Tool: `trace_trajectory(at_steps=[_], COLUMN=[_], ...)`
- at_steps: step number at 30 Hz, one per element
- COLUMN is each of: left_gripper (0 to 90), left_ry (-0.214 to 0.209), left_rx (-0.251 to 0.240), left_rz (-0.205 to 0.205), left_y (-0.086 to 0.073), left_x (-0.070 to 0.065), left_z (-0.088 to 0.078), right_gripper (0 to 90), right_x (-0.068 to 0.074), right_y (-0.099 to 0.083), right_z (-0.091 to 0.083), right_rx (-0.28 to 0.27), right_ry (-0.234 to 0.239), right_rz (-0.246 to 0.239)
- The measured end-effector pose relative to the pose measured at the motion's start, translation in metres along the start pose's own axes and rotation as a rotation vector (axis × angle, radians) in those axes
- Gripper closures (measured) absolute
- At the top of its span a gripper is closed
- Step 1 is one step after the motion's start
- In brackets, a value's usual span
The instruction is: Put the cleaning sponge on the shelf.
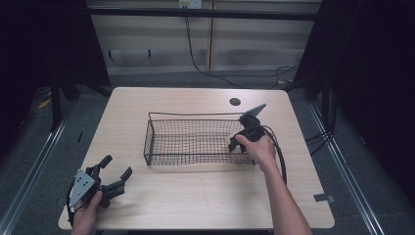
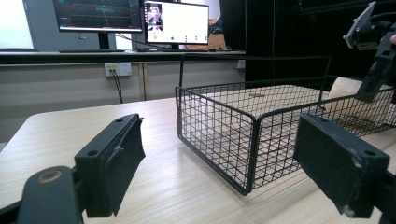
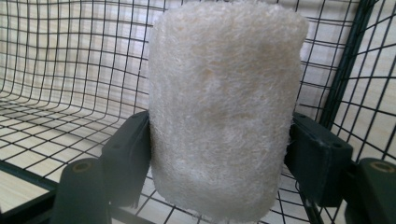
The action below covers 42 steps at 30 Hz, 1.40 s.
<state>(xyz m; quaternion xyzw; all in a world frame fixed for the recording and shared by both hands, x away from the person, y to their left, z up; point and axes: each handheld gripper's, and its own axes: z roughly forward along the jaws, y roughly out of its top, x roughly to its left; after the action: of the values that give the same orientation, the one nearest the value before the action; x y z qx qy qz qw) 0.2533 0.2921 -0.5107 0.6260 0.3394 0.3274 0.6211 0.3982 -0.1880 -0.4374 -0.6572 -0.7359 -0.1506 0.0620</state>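
A cream, fibrous sponge pad (image 3: pixel 224 107) stands upright between the black jaws of my right gripper (image 3: pixel 219 163), which is shut on its two sides. It hangs inside the right end of a black wire basket (image 1: pixel 195 114), just above the mesh floor (image 3: pixel 70 70). From above, the right gripper (image 1: pixel 240 142) reaches into the basket from the right, with the hand behind it. My left gripper (image 1: pixel 116 166) rests at the table's front left corner, open and with nothing between its jaws. Its own view (image 2: pixel 219 163) looks at the basket's near corner (image 2: pixel 215 140) and the right gripper (image 2: pixel 378 65) beyond.
The basket sits mid-table on a light wooden table (image 1: pixel 195 196) with a round cable hole (image 1: pixel 235 102) at the back. Bare wood lies between the left gripper and the basket. Monitors (image 2: pixel 177 21) stand on a desk beyond the table. Dark curtains flank both sides.
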Motion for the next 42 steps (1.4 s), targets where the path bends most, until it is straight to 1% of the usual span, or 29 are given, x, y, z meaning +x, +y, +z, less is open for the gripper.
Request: trace_trajectory(at_steps=[3,4,6,10,12,15,19,22,24,27,31,32,33,36,39,40,41,42], left_gripper=[15.7,15.7,15.7,15.7,15.7,15.7,15.7,15.7,15.7,15.7,15.7,15.7,15.7,15.7,15.7,15.7,15.7,15.7], left_ry=[-0.002,0.0,0.0,0.0,0.0,0.0,0.0,0.0,0.0,0.0,0.0,0.0,0.0,0.0,0.0,0.0,0.0,0.0], left_rx=[0.001,0.0,0.0,0.0,0.0,0.0,0.0,0.0,0.0,0.0,0.0,0.0,0.0,0.0,0.0,0.0,0.0,0.0], left_rz=[0.004,0.0,0.0,0.0,0.0,0.0,0.0,0.0,0.001,0.001,0.0,0.0,0.0,0.0,0.0,0.0,0.0,0.0], left_y=[0.0,0.0,0.0,0.0,0.0,0.0,0.0,0.0,0.0,0.0,0.0,0.0,0.0,0.0,0.0,0.0,0.0,0.0], left_x=[0.0,0.0,0.0,0.0,0.0,0.0,0.0,0.0,0.0,0.0,0.0,0.0,0.0,0.0,0.0,0.0,0.0,0.0], left_z=[0.0,0.0,0.0,0.0,0.0,0.0,0.0,0.0,0.0,0.0,0.0,0.0,0.0,0.0,0.0,0.0,0.0,0.0], right_gripper=[28.5,28.5,28.5,28.4,28.4,28.4,28.3,28.1,27.9,27.6,26.3,25.0,23.1,19.6,15.6,15.0,15.5,16.2], right_x=[0.002,0.002,0.004,0.007,0.008,0.01,0.011,0.012,0.013,0.013,0.012,0.012,0.012,0.013,0.012,0.012,0.011,0.011], right_y=[0.0,0.0,0.0,0.0,0.0,-0.001,0.0,0.0,0.0,0.001,0.001,0.001,0.001,0.001,0.0,0.0,0.0,-0.001], right_z=[0.001,0.002,0.003,0.005,0.007,0.01,0.011,0.012,0.012,0.012,0.012,0.012,0.011,0.01,0.008,0.007,0.006,0.005], right_rx=[0.007,0.004,0.015,0.02,0.014,0.019,0.009,0.007,0.017,0.024,0.032,0.029,0.029,0.021,0.014,0.013,0.016,0.016], right_ry=[-0.01,-0.01,-0.021,-0.042,-0.05,-0.055,-0.064,-0.071,-0.077,-0.075,-0.062,-0.059,-0.061,-0.073,-0.073,-0.078,-0.074,-0.052], right_rz=[-0.002,-0.005,-0.013,-0.002,-0.003,-0.005,0.011,0.0,-0.002,0.005,-0.005,-0.003,-0.014,-0.01,-0.009,0.0,-0.004,-0.007])
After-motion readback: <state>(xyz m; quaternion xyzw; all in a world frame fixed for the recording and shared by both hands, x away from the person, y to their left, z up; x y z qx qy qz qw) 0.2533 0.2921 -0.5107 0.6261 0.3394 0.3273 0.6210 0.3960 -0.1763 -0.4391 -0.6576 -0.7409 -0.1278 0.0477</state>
